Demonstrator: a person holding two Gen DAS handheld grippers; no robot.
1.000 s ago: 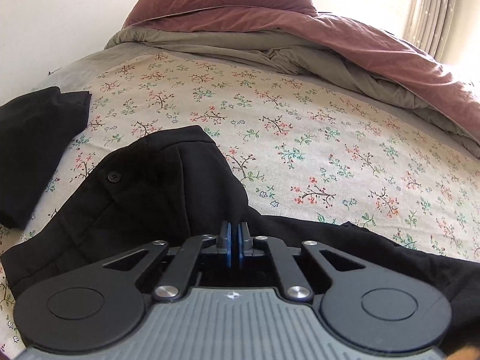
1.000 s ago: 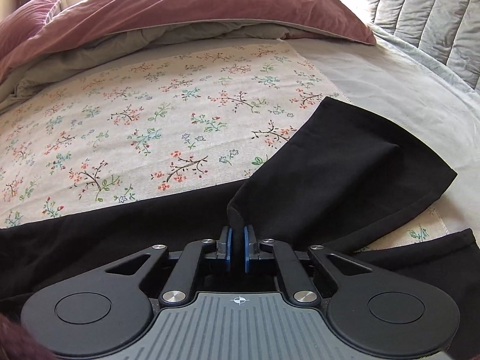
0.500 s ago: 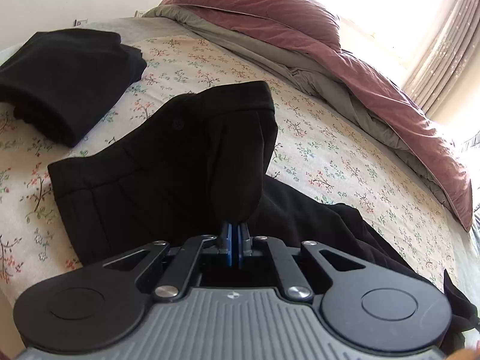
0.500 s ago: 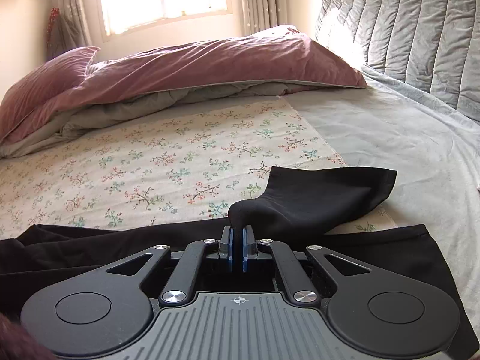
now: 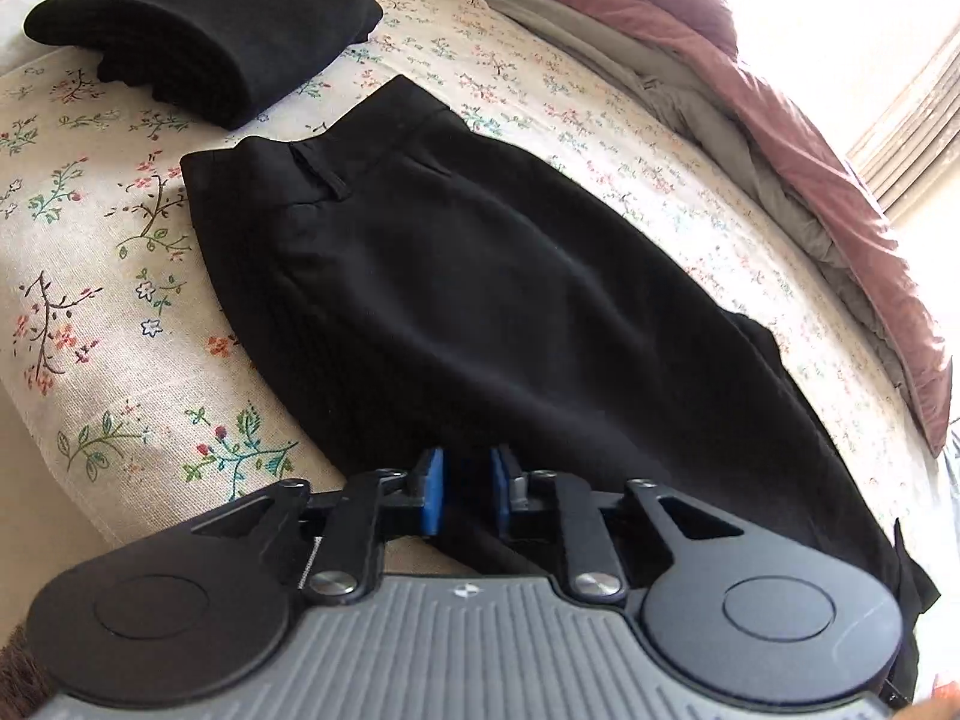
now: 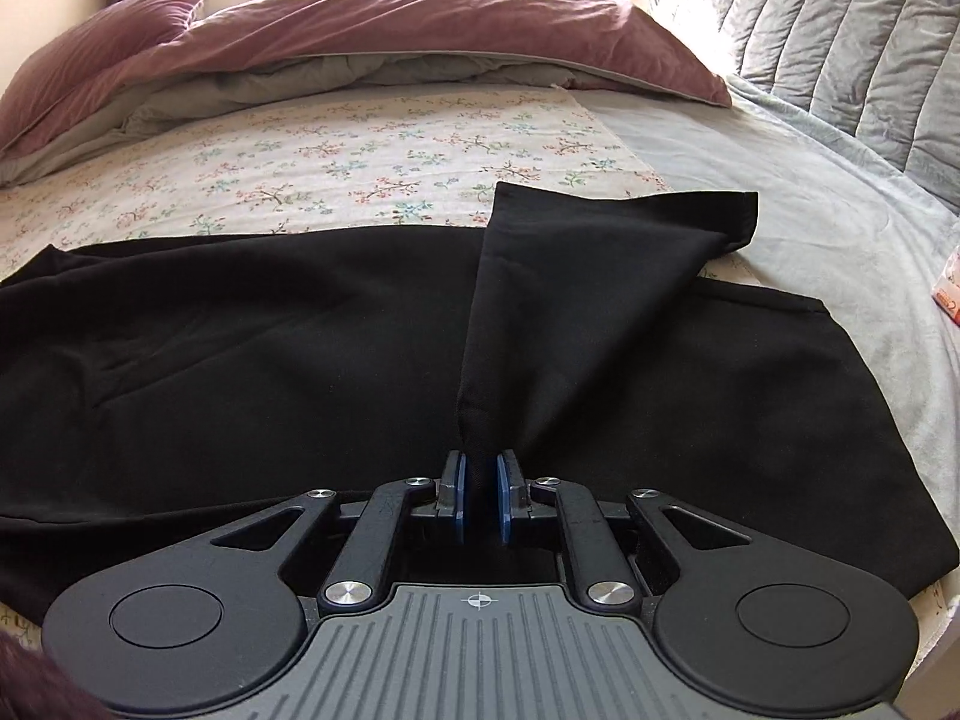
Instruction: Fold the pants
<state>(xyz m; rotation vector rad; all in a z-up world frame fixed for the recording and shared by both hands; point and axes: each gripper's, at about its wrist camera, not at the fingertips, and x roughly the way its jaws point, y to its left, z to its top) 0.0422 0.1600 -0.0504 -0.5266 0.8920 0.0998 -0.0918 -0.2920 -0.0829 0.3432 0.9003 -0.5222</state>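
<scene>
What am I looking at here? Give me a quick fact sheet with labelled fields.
Setting: a bed with a floral sheet, a mauve duvet bunched at the far side
Main item: black pants laid flat, one leg folded over the other
Waist end: lies near the left gripper, whose jaws have just been opening, clear of the cloth
Hem end: a pinch of leg fabric sits between the right gripper pads, which have just been parting
Nearby: a folded black garment beyond the waistband

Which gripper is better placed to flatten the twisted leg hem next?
Right. The right gripper has the raised leg end of the pants between its just-opening fingers. The left gripper, also just opening, sits at the waist end, which already lies flat.
</scene>
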